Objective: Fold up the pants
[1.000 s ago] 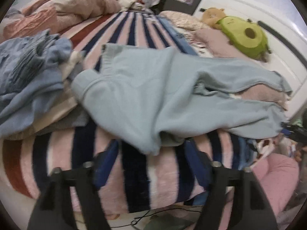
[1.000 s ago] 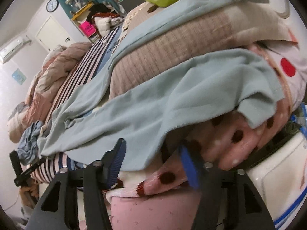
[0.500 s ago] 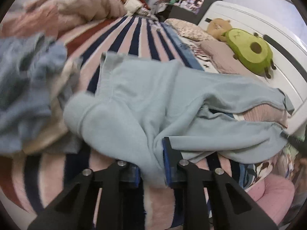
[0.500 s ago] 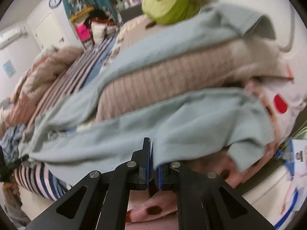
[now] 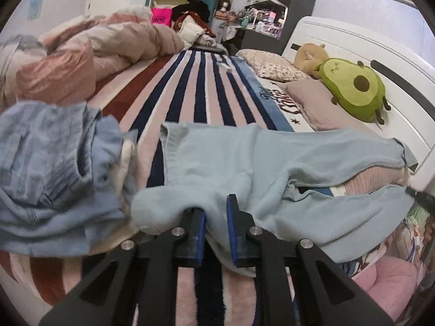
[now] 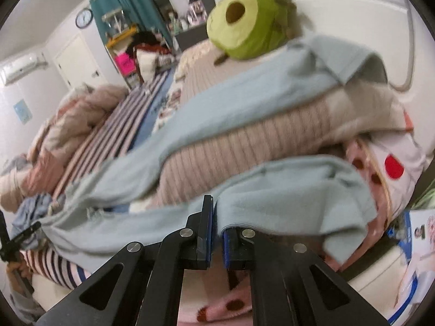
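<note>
Light blue pants [image 5: 233,160] lie across the striped bed, legs spread toward the headboard on the right. My left gripper [image 5: 216,212] is shut on the near edge of the pants at the waist end, cloth bunched between the blue pads. My right gripper [image 6: 216,217] is shut on the near leg of the pants [image 6: 272,198], close to its cuff. The far leg [image 6: 244,100] lies draped over a ribbed beige pillow [image 6: 244,152].
A heap of blue and cream clothes [image 5: 51,168] sits left of the pants. A crumpled pink duvet [image 5: 89,51] is at the far left. An avocado plush [image 5: 353,87] and pillows lie by the white headboard [image 5: 353,43]. Striped blanket [image 5: 206,87] stretches beyond.
Both grippers went from open to shut on the pants' near edge a second ago. Since then both have lifted and pulled the cloth slightly; the views have tilted up.
</note>
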Motion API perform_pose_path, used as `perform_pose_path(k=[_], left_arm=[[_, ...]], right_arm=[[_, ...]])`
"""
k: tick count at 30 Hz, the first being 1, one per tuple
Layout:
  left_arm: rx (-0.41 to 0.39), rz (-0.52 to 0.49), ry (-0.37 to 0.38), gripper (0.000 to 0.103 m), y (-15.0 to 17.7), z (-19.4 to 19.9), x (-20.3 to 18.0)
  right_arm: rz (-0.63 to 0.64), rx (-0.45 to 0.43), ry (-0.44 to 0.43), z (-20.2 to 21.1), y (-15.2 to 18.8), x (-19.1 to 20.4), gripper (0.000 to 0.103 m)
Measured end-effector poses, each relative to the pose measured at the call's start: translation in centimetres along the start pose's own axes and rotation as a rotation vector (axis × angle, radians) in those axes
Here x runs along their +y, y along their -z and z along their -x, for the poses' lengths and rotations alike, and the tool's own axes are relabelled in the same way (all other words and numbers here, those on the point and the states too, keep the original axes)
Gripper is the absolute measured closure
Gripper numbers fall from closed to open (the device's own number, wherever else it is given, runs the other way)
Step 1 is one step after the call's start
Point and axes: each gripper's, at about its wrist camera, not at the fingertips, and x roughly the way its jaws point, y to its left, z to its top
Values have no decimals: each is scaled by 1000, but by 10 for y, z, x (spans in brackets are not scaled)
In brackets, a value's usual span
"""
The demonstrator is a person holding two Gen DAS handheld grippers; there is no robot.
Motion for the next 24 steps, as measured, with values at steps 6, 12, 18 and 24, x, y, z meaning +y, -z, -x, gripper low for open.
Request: perform_pose_path(k=[6, 12, 18, 24], left_arm=[[39, 9, 11, 93, 10, -12, 0], [27, 13, -21, 99, 10, -4, 6], [17, 12, -20, 100, 9, -4, 4], [-39, -14, -19, 101, -8, 3, 0]], right_arm=[[42, -35, -12, 4, -18, 11, 102], [38, -34, -1, 1, -16, 11, 102], [48, -47, -17, 7, -20, 15, 102], [49, -90, -12, 16, -33, 17, 103]])
